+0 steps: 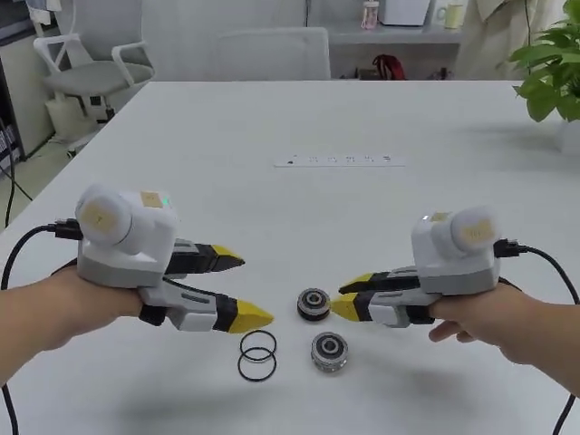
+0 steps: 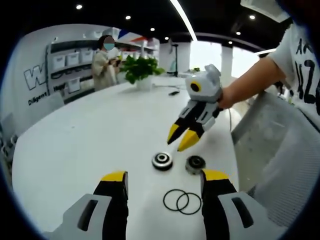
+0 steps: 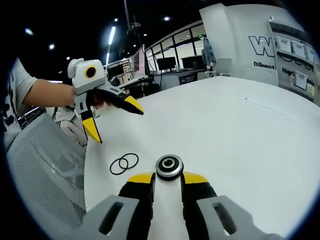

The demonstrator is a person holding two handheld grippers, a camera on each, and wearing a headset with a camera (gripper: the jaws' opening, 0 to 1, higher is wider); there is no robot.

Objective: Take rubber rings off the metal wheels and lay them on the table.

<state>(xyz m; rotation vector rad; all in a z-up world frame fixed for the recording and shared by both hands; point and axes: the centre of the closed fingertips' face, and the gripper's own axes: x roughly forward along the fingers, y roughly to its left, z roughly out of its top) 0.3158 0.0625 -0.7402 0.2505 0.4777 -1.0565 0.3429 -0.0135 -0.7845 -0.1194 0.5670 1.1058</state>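
Two metal wheels lie on the white table (image 1: 299, 118), one (image 1: 314, 304) just off my right gripper's tips and one (image 1: 329, 351) nearer me. Two black rubber rings (image 1: 257, 353) lie overlapped on the table to their left. My left gripper (image 1: 250, 288) hovers wide open and holds nothing, above and left of the rings (image 2: 182, 201). My right gripper (image 1: 343, 297) points left with only a narrow gap between its jaws and nothing in them. In the right gripper view the far wheel (image 3: 169, 166) sits just beyond the tips of the right gripper (image 3: 168, 179).
A white power strip (image 1: 340, 161) lies across the table's middle. A potted plant (image 1: 553, 72) stands at the far right edge. Office chairs (image 1: 91, 63) stand beyond the far left corner. A person (image 2: 105, 62) stands far off by shelves.
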